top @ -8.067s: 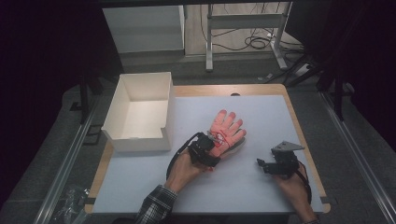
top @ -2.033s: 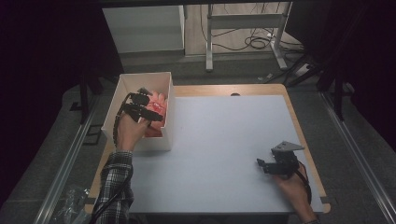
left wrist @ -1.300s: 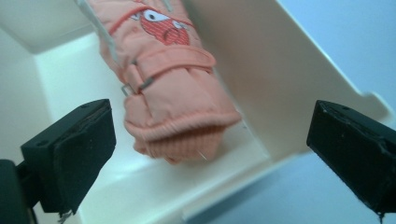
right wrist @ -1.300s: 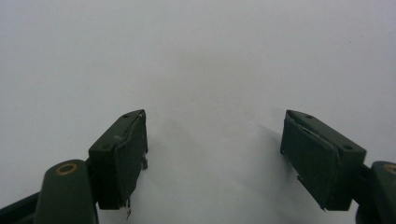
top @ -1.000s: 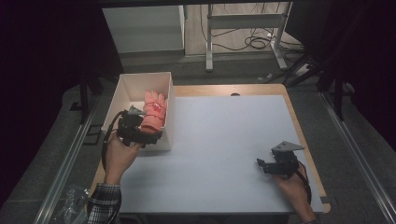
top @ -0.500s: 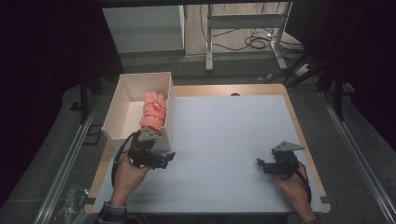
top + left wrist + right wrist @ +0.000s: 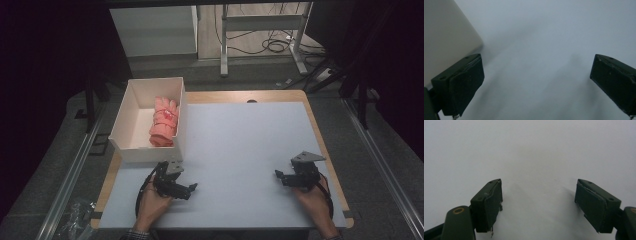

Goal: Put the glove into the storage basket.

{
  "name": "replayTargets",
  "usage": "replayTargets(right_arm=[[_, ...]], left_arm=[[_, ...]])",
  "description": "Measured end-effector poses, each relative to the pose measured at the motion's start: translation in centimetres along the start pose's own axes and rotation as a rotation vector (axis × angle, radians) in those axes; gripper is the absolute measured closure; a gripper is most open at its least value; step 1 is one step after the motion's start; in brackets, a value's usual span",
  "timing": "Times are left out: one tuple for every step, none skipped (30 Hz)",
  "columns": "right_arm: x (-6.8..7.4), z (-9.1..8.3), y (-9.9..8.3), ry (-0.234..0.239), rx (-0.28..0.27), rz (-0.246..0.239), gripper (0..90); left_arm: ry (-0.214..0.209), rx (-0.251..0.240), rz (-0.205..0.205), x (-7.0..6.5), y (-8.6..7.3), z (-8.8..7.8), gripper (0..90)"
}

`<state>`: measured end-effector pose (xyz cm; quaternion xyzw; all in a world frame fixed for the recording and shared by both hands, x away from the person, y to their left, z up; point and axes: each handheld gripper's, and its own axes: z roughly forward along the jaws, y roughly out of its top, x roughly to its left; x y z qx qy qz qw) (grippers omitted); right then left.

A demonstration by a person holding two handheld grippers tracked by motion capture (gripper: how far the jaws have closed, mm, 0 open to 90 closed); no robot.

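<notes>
From above, the pink glove (image 7: pixel 164 122) lies inside the white box (image 7: pixel 131 115) (against its right wall); the left gripper (image 7: pixel 189 189) and right gripper (image 7: pixel 278 175) rest on the table (image 7: pixel 240 140), well apart. Left gripper view: jaws spread, empty, box corner (image 7: pixel 446 32) adjacent. Right gripper view: jaws spread, empty.

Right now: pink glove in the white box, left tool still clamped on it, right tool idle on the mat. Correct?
Not quite. The left tool is open and empty on the mat near the box, as the left gripper view shows. The pink glove lies in the box; the right tool is idle.
</notes>
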<state>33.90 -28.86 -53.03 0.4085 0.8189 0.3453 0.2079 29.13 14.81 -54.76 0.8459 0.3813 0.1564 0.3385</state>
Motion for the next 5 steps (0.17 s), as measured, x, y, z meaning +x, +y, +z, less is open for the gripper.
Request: replayTargets(right_arm=[[0.00,0.00,0.00,0.000,0.000,-0.001,22.4],[-0.01,-0.01,0.00,0.001,0.001,0.000,22.4],[-0.03,0.00,-0.03,0.001,0.000,-0.001,22.4],[-0.03,0.00,-0.01,0.001,0.000,-0.001,22.4],[-0.02,0.00,-0.01,0.001,0.002,-0.001,22.4]], left_arm=[[-0.011,-0.004,-0.012,0.08,-0.21,0.16,0.0],[-0.008,-0.011,-0.028,0.22,-0.28,0.05,0.0],[-0.006,-0.024,-0.039,0.28,-0.34,-0.11,0.0],[-0.013,-0.033,-0.048,0.36,-0.37,-0.25,0.0],[-0.022,-0.038,-0.059,0.39,-0.37,-0.32,0.0]])
